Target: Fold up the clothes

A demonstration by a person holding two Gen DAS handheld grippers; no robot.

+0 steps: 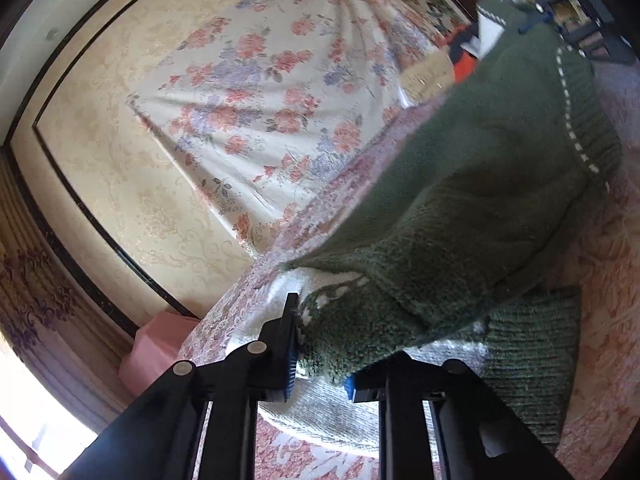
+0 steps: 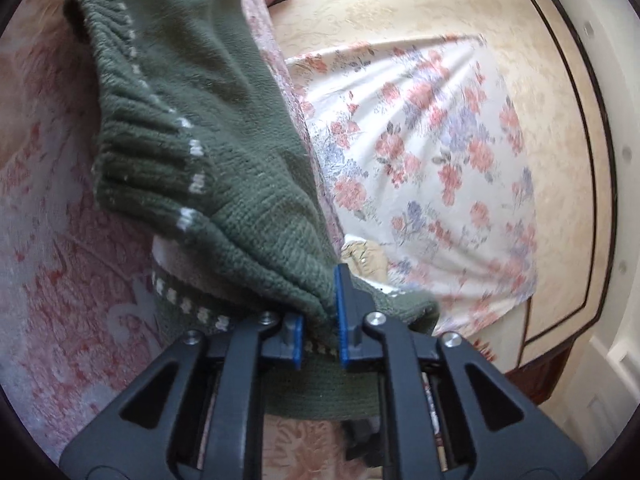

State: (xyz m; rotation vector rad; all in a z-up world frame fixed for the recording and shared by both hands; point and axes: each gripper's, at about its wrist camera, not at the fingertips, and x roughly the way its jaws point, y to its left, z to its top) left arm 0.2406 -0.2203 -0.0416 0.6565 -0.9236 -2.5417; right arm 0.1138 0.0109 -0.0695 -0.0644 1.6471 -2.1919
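Sweater (image 1: 460, 184) stretches lengthwise between both grippers, left (image 1: 320, 344) and right (image 2: 320, 320), each clamped on an end, neither nearer

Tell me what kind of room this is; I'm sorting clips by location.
Probably a bedroom: a floral pillow leans on a padded headboard, and a green sweater lies on the patterned bedspread.

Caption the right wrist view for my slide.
Right gripper shut on a fold of the green knit sweater above a pink patterned bedspread, floral pillow behind.
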